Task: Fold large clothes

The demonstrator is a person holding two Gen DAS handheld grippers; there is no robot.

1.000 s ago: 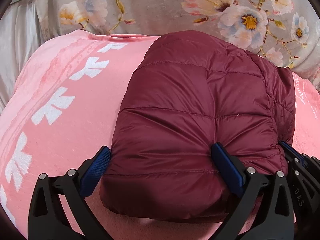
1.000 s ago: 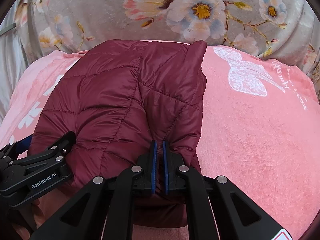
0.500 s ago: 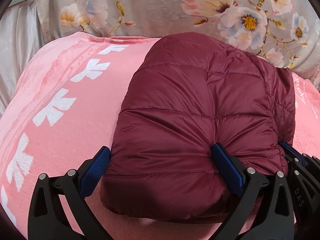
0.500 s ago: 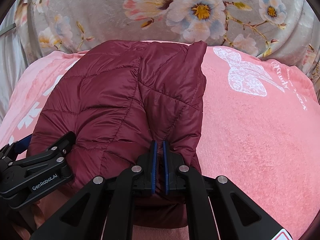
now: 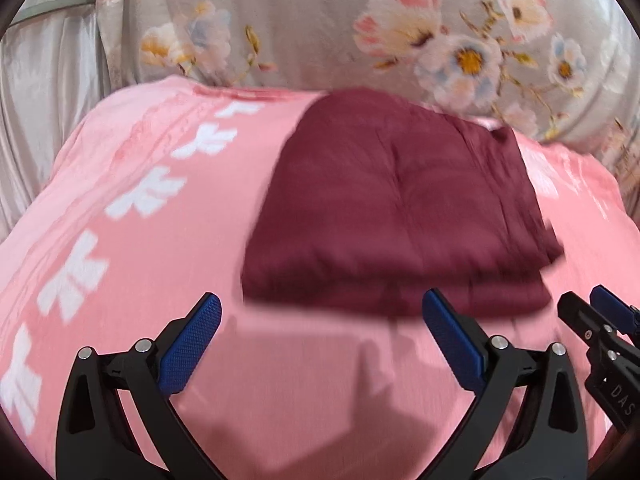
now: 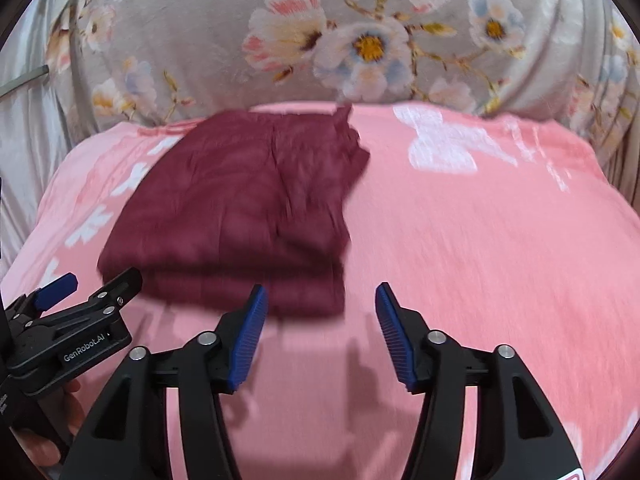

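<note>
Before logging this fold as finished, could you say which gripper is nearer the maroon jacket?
Left, narrowly: the left gripper is open squarely before the near edge of the maroon jacket. The right gripper, jaws just opening with nothing between them, is off its right corner.

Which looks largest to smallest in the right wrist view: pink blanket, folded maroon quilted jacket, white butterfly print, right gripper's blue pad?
1. Pink fleece blanket
2. Folded maroon quilted jacket
3. White butterfly print
4. One blue ribbed pad of the right gripper; it sits nearest the camera, so it looks bigger than it is.
</note>
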